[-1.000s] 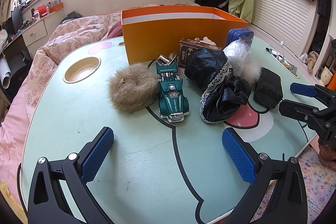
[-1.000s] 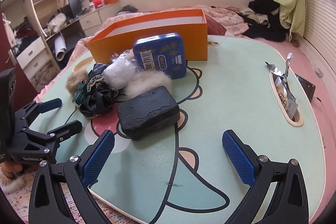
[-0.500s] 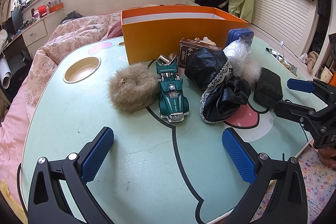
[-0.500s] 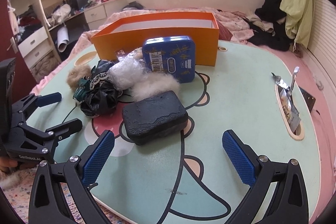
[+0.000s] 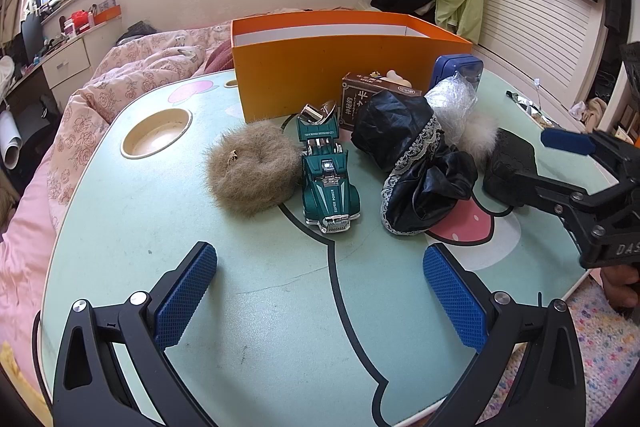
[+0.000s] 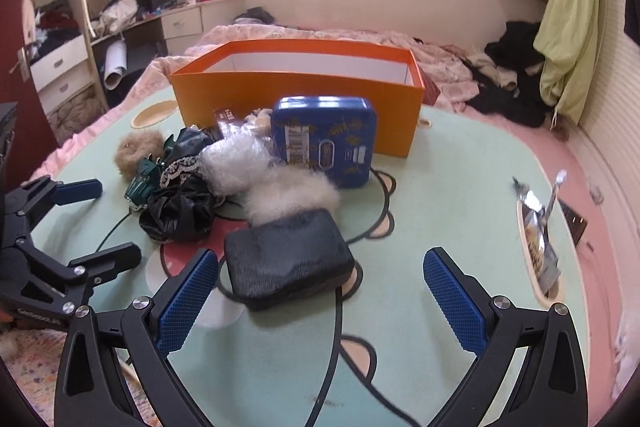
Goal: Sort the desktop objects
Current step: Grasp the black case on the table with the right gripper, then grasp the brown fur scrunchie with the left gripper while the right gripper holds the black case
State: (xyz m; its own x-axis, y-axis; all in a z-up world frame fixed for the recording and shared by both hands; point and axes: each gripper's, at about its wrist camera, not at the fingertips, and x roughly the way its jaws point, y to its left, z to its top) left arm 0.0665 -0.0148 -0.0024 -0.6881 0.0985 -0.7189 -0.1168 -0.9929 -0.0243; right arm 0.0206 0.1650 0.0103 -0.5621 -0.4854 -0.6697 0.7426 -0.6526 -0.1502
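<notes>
A pile lies on the mint table (image 5: 132, 235) in front of an open orange box (image 5: 352, 75): a brown fur puff (image 5: 252, 173), a green toy car (image 5: 328, 183), a small brown box (image 5: 360, 103), black lace cloth (image 5: 416, 163), clear wrap (image 6: 232, 163), white fur (image 6: 292, 195), a blue tin (image 6: 324, 143) leaning on the box, and a black case (image 6: 284, 259). My left gripper (image 5: 320, 291) is open, short of the car. My right gripper (image 6: 320, 287) is open, its left pad (image 6: 188, 303) beside the black case's near corner.
A round cup recess (image 5: 156, 137) sits at the table's far left. A long recess with foil wrappers (image 6: 536, 227) lies along the right edge. A bed with a pink quilt (image 5: 132, 75) borders the far side. A patterned rug (image 5: 600, 339) shows below the near edge.
My right gripper has moved forward to the black case, which now sits at its left finger. My left gripper has stayed put; no object has moved.
</notes>
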